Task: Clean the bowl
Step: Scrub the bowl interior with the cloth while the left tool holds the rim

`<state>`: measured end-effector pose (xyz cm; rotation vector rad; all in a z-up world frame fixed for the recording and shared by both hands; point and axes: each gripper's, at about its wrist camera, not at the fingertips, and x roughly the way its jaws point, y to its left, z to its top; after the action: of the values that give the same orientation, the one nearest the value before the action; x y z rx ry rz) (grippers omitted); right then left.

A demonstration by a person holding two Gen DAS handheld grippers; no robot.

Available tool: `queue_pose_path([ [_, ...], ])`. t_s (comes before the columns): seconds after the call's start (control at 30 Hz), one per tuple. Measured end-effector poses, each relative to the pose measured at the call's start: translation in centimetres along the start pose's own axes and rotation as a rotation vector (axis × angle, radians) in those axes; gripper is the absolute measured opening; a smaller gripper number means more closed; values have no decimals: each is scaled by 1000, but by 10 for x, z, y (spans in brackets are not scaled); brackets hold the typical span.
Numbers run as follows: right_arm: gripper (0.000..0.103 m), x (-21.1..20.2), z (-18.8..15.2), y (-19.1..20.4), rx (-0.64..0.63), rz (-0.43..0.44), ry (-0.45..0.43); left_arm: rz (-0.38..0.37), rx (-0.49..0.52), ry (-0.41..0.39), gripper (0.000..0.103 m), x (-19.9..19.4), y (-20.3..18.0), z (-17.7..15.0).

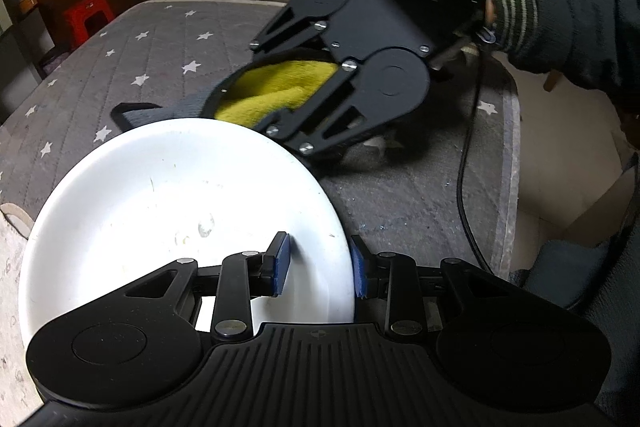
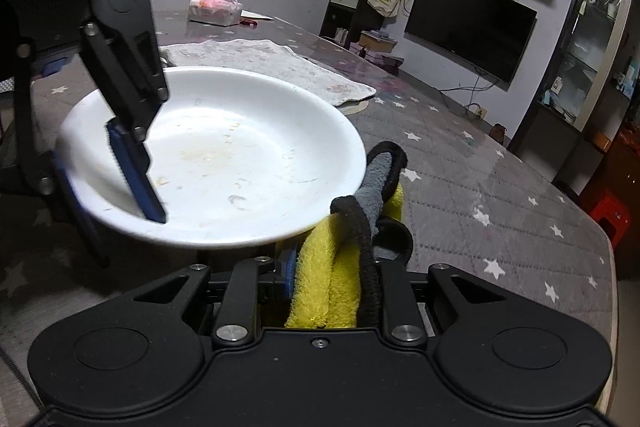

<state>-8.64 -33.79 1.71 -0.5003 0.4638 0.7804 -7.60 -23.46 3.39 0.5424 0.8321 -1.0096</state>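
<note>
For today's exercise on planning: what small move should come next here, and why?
Probably bring the cloth in the right gripper over the rim onto the bowl: the left gripper grips the bowl's edge, stains show inside, and the cloth sits just outside.

Left gripper (image 1: pixel 320 263) clamped on white bowl (image 1: pixel 160 211) rim.
One blue pad inside the rim, one outside. Right gripper (image 1: pixel 256 107) beyond the bowl's far edge, pinching yellow-grey cloth (image 1: pixel 276 89) over star-print table cover (image 1: pixel 140 59).
</note>
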Motion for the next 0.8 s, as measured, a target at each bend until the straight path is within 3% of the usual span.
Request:
queue_pose_path([
  [0.5, 23, 6, 2, -3, -30, 21, 0, -1, -26, -11, 33, -5, -9, -8],
  [0.8, 23, -5, -4, 11, 23, -30, 5, 79, -125, -68, 33, -18, -22, -15],
])
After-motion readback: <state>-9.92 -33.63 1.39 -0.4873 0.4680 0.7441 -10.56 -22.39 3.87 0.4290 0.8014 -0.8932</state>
